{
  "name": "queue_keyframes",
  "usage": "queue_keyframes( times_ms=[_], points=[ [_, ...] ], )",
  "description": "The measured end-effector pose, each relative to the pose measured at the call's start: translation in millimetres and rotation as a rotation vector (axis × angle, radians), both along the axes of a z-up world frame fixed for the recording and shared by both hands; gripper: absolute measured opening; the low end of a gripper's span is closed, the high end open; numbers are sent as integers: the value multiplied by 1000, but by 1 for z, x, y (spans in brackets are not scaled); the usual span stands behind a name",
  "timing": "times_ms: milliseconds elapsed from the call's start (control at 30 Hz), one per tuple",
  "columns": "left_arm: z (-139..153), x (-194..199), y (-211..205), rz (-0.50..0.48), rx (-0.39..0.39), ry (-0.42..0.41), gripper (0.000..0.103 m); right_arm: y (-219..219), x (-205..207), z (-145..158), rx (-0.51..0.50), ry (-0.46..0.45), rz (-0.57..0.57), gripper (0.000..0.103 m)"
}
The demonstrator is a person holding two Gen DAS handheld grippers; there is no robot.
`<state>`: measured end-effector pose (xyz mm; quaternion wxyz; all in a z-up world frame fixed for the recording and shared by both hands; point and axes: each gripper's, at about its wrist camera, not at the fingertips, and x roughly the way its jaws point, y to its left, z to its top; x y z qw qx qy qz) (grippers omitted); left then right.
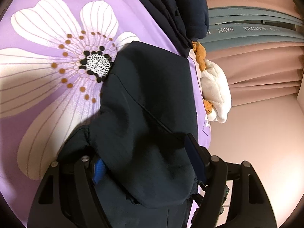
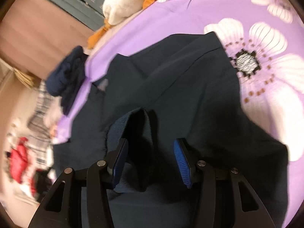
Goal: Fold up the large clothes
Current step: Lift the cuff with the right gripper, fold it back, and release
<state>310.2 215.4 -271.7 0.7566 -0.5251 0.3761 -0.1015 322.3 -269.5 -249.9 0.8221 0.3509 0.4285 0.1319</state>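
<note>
A large dark navy garment (image 1: 148,102) lies on a purple bedspread printed with big white flowers (image 1: 57,43). In the left wrist view its fabric bunches up between and over my left gripper (image 1: 146,163); the blue pads (image 1: 97,171) stand wide apart with cloth draped between them. In the right wrist view the garment (image 2: 180,87) spreads across the bed, and its ribbed cuff (image 2: 129,131) hangs between the fingers of my right gripper (image 2: 152,157). The jaws are wide open, the cuff resting against the left pad (image 2: 119,161); the right pad (image 2: 182,163) is bare.
A second dark navy garment (image 1: 180,9) lies bunched at the bed's edge, also in the right wrist view (image 2: 66,76). A white and orange plush toy (image 1: 214,87) lies by the pink curtain (image 1: 266,66). Red and striped clothes (image 2: 20,155) lie on the floor.
</note>
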Motion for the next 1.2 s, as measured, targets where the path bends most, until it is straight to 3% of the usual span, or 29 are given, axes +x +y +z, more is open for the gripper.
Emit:
queue_keyframes(
  times_ms=[233, 367, 500, 533, 567, 600, 700, 800, 967, 1100, 1200],
  points=[
    [0, -2, 1, -10, 18, 3, 73, -21, -9, -19, 256, 45, -17, 51],
    [1, 1, -2, -10, 43, 8, 73, -7, -7, -25, 248, 88, 52, 51],
    [1, 2, -3, -10, 54, 13, 73, 13, 6, -20, 157, 88, 90, 51],
    [1, 2, -3, -11, 56, 15, 73, 21, 7, -15, 101, 74, 97, 45],
    [2, 2, -4, -12, 60, 17, 73, 28, 7, -8, 46, 56, 111, 16],
    [3, 3, -4, -14, 63, 17, 71, 32, 6, -3, 14, 42, 114, 10],
    [8, 2, -4, -6, 79, 18, 63, 50, -2, 40, -45, -80, 109, 9],
    [7, -1, 2, 15, 21, 8, 61, 66, -12, 114, 16, -262, 130, 9],
    [3, -5, 11, 48, -61, -7, 61, 101, -40, 237, 0, -565, 199, 9],
    [11, -9, 14, 64, -93, -41, 62, 114, -44, 270, -44, -622, 194, 9],
    [15, -13, 14, 68, -52, -43, 62, 100, -34, 248, -61, -565, 147, 9]
  ],
)
